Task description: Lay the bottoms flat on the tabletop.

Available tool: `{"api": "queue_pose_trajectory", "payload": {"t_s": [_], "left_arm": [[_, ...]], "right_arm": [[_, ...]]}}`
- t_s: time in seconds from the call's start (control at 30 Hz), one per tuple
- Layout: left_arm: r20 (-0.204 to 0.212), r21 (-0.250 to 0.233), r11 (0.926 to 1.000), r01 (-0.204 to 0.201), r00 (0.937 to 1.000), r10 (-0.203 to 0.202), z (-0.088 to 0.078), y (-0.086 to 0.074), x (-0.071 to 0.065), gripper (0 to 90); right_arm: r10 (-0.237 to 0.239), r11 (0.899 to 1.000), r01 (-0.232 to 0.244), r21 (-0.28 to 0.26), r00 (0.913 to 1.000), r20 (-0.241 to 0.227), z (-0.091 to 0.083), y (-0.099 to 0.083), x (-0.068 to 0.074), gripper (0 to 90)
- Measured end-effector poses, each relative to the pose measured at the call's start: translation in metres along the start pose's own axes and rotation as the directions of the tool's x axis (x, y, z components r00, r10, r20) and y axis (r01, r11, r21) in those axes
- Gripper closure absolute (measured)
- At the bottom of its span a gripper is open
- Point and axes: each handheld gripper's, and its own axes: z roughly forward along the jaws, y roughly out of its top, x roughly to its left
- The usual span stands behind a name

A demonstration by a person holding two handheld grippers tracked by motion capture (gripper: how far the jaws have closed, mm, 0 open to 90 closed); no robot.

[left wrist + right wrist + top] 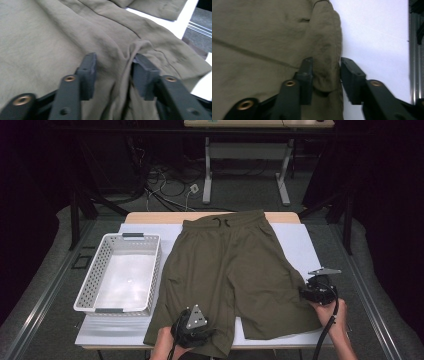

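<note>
Shorts (232, 270) lie flat on the counter (300, 245), right of the white basket (120, 272). Left claw (113, 68) stands apart around a pinched ridge of leg cloth; right claw (326, 75) stands apart astride the outer side hem. Best to seat both deep before closing, so neither fold slips.

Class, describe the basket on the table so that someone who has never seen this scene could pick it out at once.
Start from the table's white mat, on which olive-green shorts lie spread flat. Just left of the shorts stands a white plastic basket. It is rectangular, its walls are pierced with rows of small holes, it has grey handles at both short ends, and it is the one rigid container there.
</note>
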Motion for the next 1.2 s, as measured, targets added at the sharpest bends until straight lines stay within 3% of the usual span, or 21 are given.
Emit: {"api": "queue_pose_trajectory", "payload": {"t_s": [0.1, 0.17, 0.27, 0.3, 0.43, 0.77, 0.9, 0.97, 1.1, 1.2], "left_arm": [[0.016, -0.002, 0.9999, -0.011, 0.9998, 0.011, 0.004, 0.000, 0.000, 52.5], [0.037, -0.007, 0.9998, -0.019, 0.9992, 0.019, 0.004, -0.001, 0.000, 59.9], [0.052, -0.029, 0.9992, -0.026, 0.9983, 0.027, 0.005, -0.003, -0.001, 73.5], [0.051, -0.032, 0.9990, -0.030, 0.9982, 0.032, 0.005, -0.003, -0.002, 78.7], [0.047, -0.031, 0.9988, -0.038, 0.9981, 0.039, 0.004, -0.003, -0.003, 86.7], [0.045, -0.047, 0.9969, -0.063, 0.9969, 0.065, -0.005, -0.005, -0.006, 87.2], [0.041, -0.047, 0.9970, -0.062, 0.9972, 0.063, -0.004, -0.006, -0.005, 86.7], [0.044, -0.041, 0.9974, -0.059, 0.9972, 0.060, -0.002, -0.006, -0.004, 85.6], [0.040, -0.040, 0.9975, -0.058, 0.9974, 0.060, -0.002, -0.004, -0.004, 78.6], [0.017, -0.035, 0.9984, -0.045, 0.9988, 0.046, -0.004, -0.002, -0.003, 59.3]], "right_arm": [[0.026, 1.000, -0.026, -0.002, 0.9996, -0.008, 0.010, 0.002, -0.003, 55.9], [0.044, 0.999, -0.045, -0.018, 0.9983, -0.039, 0.012, 0.002, -0.007, 65.9], [0.035, 0.999, -0.036, -0.026, 0.9986, -0.040, 0.011, 0.000, -0.007, 85.5], [0.042, 0.999, -0.043, -0.023, 0.9977, -0.053, 0.010, -0.001, -0.006, 88.3], [0.024, 1.000, -0.024, 0.001, 0.9996, -0.017, 0.004, -0.002, -0.003, 89.5], [-0.021, 0.999, 0.018, 0.038, 0.9963, 0.083, -0.020, -0.003, -0.001, 89.6], [-0.041, 0.998, 0.037, 0.046, 0.9942, 0.099, -0.022, -0.002, 0.001, 89.2], [-0.053, 0.998, 0.050, 0.035, 0.9938, 0.098, -0.017, -0.003, 0.003, 86.4], [-0.068, 0.998, 0.067, 0.011, 0.9963, 0.052, -0.015, -0.003, 0.006, 56.9], [-0.092, 0.995, 0.091, -0.034, 0.9957, -0.009, -0.023, 0.000, 0.011, 42.7]]}}
